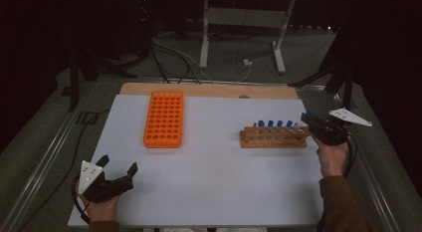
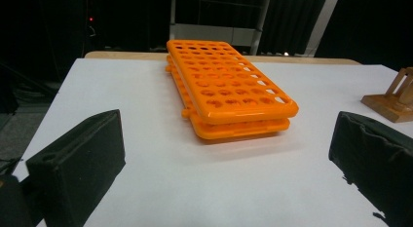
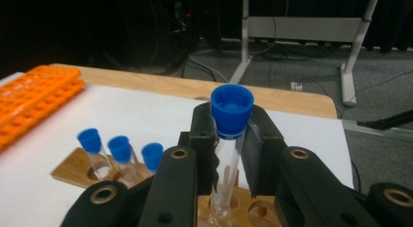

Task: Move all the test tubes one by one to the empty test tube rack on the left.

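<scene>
Right tongs (image 3: 229, 154): you are gripping a clear tube with a blue cap (image 3: 232, 111) between the two black padded jaws, just under the cap; in the high view these tongs (image 1: 309, 123) are sitting at the right end of the wooden rack.
Tube: a round, see-through cylinder standing upright at the centre of the right gripper view; its foot is hanging over a hole of the rack and is cut off by the lower edge of the frame, so you cannot tell whether it is touching the wood.
Wooden rack (image 1: 273, 136): a pale, low block with round holes, lying at centre right of the high view; four more blue-capped tubes (image 1: 274, 124) are standing in a row in it. In the right gripper view three of these caps are showing at lower left, blurred.
Left tongs (image 1: 119, 168): you are holding these wide apart with nothing between them, at lower left of the high view; in the left gripper view the matte black pads (image 2: 78, 163) are rising from the two lower corners, both cut off by the frame.
Orange rack (image 2: 226, 85): glossy plastic, rectangular, two stacked plates pierced with a grid of round holes, all of them open; it is lying flat at upper centre of the left gripper view.
Worktop (image 1: 214, 187): a smooth white sheet is covering it, with a strip of bare wood showing along the far edge.
Background: dark; metal legs and cables are hard to make out.
</scene>
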{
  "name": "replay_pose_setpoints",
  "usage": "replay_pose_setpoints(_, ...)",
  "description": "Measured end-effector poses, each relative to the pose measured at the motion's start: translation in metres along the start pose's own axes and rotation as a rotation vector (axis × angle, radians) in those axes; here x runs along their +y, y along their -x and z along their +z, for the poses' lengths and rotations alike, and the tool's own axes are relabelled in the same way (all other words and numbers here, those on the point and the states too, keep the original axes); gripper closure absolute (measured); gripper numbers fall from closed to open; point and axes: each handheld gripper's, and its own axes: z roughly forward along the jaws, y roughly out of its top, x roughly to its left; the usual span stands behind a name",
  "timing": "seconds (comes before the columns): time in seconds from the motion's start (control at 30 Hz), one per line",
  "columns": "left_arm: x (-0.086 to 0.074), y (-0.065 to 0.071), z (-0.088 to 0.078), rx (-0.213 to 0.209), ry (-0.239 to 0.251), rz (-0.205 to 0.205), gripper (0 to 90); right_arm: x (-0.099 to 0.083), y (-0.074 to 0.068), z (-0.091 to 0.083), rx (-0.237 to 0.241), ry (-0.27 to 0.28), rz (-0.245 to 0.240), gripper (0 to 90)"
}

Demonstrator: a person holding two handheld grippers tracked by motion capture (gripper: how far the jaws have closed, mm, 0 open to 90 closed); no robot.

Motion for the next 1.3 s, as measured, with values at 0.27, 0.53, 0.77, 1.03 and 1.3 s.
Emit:
replay_pose_setpoints(0.27,-0.001,0.002,0.002,-0.004,-0.008,0.008,1.0,-0.002,-0.013,-0.016,0.051,0.026,-0.015,76.8)
replay_pose_setpoints(0.53,-0.001,0.005,0.006,-0.004,-0.025,0.035,1.0,-0.008,-0.032,-0.020,0.108,0.034,-0.032,76.7)
replay_pose_setpoints(0.77,-0.001,0.008,0.008,-0.039,-0.037,0.061,0.9,-0.007,-0.043,-0.017,0.150,0.031,-0.041,76.7)
replay_pose_setpoints(1.03,0.002,0.016,0.017,-0.100,-0.068,0.058,0.9,-0.009,-0.060,-0.008,0.212,0.000,-0.061,76.7)
replay_pose_setpoints(1.3,0.022,0.050,0.031,-0.178,-0.052,0.145,0.9,-0.010,-0.075,0.001,0.276,-0.015,-0.050,76.7)
